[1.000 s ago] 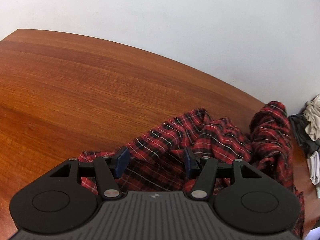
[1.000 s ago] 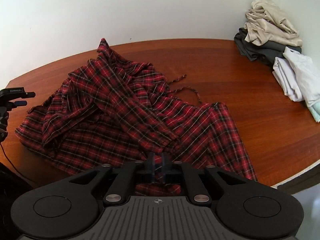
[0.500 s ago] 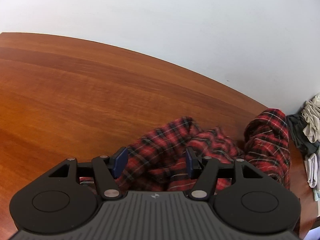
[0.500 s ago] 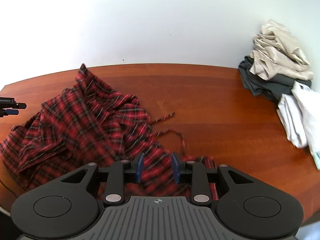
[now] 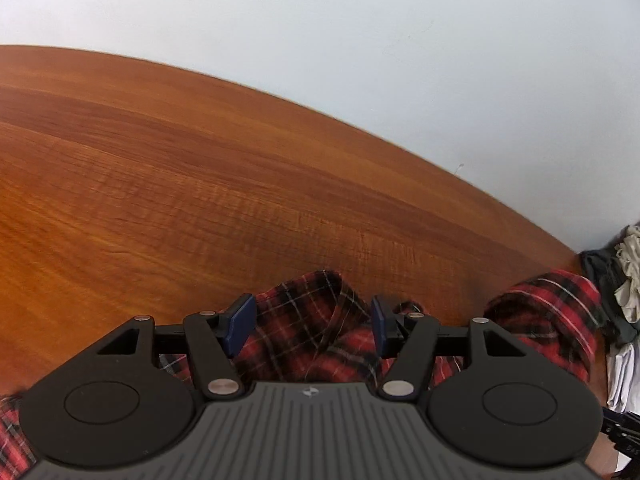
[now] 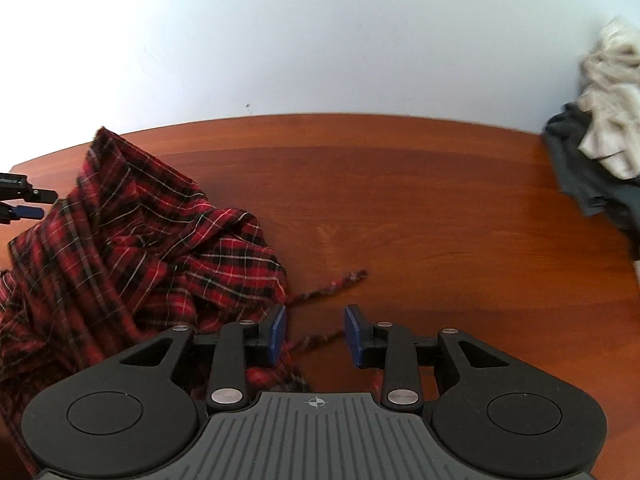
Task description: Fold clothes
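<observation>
A crumpled red plaid garment (image 6: 132, 256) lies on the left part of the brown wooden table (image 6: 420, 220), its frayed plaid drawstring (image 6: 332, 286) trailing to the right. My right gripper (image 6: 315, 334) is open just above the table; the drawstring runs between its blue pads (image 6: 278, 334), untouched. In the left wrist view a raised fold of the same garment (image 5: 316, 328) lies between the wide-apart blue pads (image 5: 240, 322) of my open left gripper (image 5: 310, 322). Whether that fold touches the pads I cannot tell. The left gripper's tip (image 6: 20, 200) shows at the left edge of the right wrist view.
A pile of beige, dark grey and white clothes (image 6: 600, 140) sits at the table's right end, also seen as the clothes pile (image 5: 624, 292) at the right edge of the left wrist view. A white wall (image 6: 320, 40) stands behind the table. Bare wood (image 5: 160, 200) stretches left of the garment.
My right gripper has opened, letting go of the plaid cloth, and drawn back to the right. The left gripper pulled back and tilted up, still open, so less garment shows.
</observation>
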A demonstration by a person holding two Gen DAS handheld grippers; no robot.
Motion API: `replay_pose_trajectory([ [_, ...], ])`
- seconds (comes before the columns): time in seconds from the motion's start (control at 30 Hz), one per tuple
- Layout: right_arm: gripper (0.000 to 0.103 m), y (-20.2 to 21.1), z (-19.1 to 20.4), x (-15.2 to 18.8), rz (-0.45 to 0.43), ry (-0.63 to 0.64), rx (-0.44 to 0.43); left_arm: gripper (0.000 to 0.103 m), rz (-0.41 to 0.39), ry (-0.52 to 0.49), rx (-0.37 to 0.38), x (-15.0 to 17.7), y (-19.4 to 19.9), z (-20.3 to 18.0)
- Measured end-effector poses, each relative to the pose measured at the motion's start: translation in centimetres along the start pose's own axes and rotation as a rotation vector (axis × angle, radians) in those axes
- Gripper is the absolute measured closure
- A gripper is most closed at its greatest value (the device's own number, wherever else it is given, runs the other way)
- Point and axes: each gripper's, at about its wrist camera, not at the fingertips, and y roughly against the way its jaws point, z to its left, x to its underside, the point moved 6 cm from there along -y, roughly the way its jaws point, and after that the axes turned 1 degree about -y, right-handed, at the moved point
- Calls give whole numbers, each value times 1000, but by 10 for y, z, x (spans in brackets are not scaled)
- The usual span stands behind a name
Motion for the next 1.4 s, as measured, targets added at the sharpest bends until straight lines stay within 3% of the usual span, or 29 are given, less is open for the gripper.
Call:
replay_pose_trajectory([
  [0.1,66,-31,2,-6,36,-18,-73,41,28,-6,-9,-7,-16,-7],
  [0.27,65,-65,13,-19,53,26,-113,50,80,-89,-28,-8,-27,-22],
  [0.63,60,-100,34,-37,57,126,-165,50,141,-128,-29,-10,-52,-34],
  [0.7,59,-103,40,-42,45,171,-166,61,145,-146,-25,-8,-54,-36],
  [0.77,57,-109,45,-45,43,221,-161,98,131,-160,-49,-4,-55,-36],
  [0.93,52,-119,60,-51,33,346,-176,100,39,-199,-138,6,-42,-34],
  [1.0,56,-122,66,-51,42,366,-208,101,0,-170,-173,6,-33,-27],
  [1.07,96,-123,71,-51,58,378,-220,101,-40,-135,-212,4,-22,-17],
  [1.2,96,-104,75,-55,4,364,-178,101,-108,-60,-301,-3,0,9],
  [1.4,97,-32,40,-75,-191,275,44,101,-154,23,-403,-7,24,49],
])
